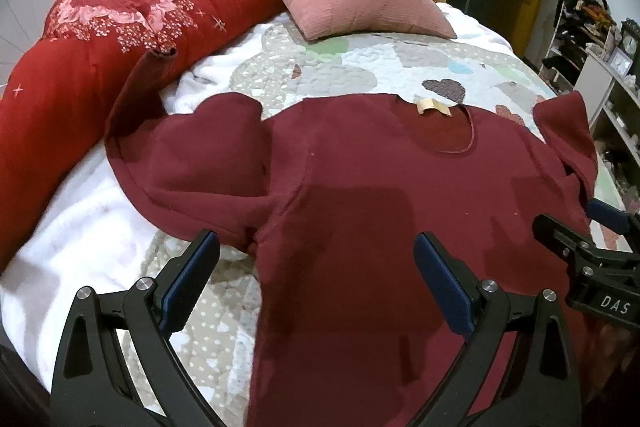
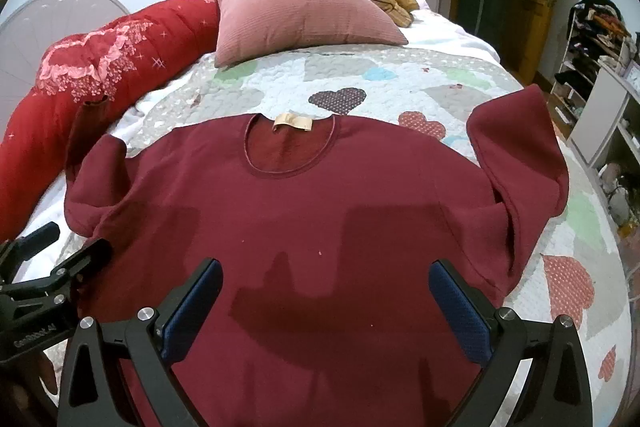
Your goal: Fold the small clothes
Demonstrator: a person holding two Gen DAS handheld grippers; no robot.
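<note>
Left tool [image 1: 316, 283] and right tool [image 2: 326, 305], both with fingers spread and holding nothing, hover side by side over the lower body of a maroon long-sleeved shirt [image 2: 304, 211]. The shirt lies flat, collar away, on the quilted bed [image 2: 420, 83].

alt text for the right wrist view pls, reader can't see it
A dark red long-sleeved top lies flat, neck away from the camera, on a heart-patterned quilt, with the open right gripper hovering over its lower half. The left gripper shows at the left edge, and a pink pillow sits beyond.
</note>
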